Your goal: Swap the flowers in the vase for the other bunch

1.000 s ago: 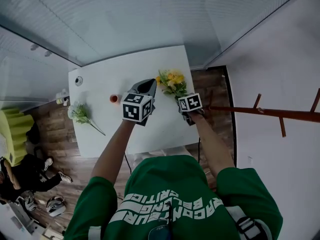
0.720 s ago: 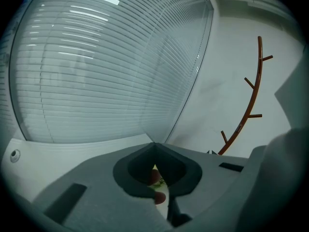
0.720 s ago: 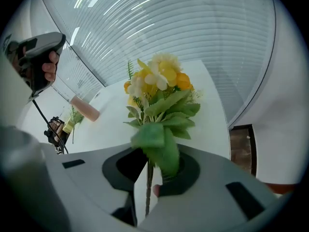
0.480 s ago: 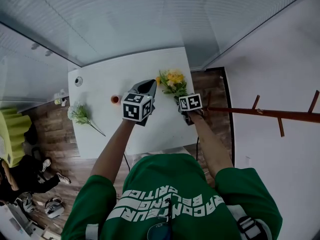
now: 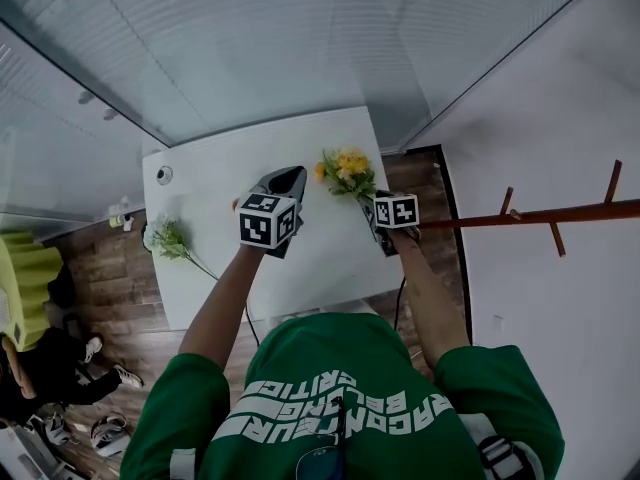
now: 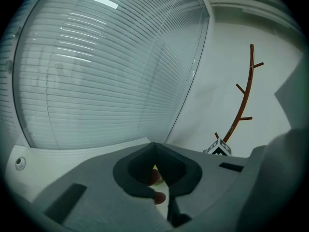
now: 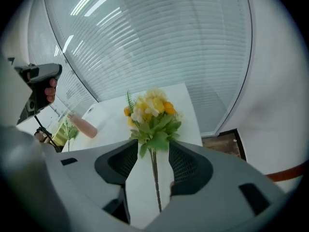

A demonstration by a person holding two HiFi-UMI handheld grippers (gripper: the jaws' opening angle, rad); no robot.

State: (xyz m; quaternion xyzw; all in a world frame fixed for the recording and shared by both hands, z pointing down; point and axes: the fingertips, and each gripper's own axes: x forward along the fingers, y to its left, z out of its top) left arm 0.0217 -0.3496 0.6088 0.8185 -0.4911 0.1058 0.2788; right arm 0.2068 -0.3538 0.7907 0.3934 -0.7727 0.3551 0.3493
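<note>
Grey ribbed pads of the right gripper (image 7: 152, 150) stand wide, having just been opening. The thin, wiry stem of the yellow bunch (image 7: 150, 114) runs between them, clear of both. Its soft blooms lie on the smooth white table (image 5: 215, 168), upper middle of the head view. The left gripper (image 6: 154, 146) has its jaws met at the tips. A pink cylindrical vase (image 7: 83, 125) stands left of the blooms. The leafy green bunch (image 5: 170, 238) lies at the table's left edge.
</note>
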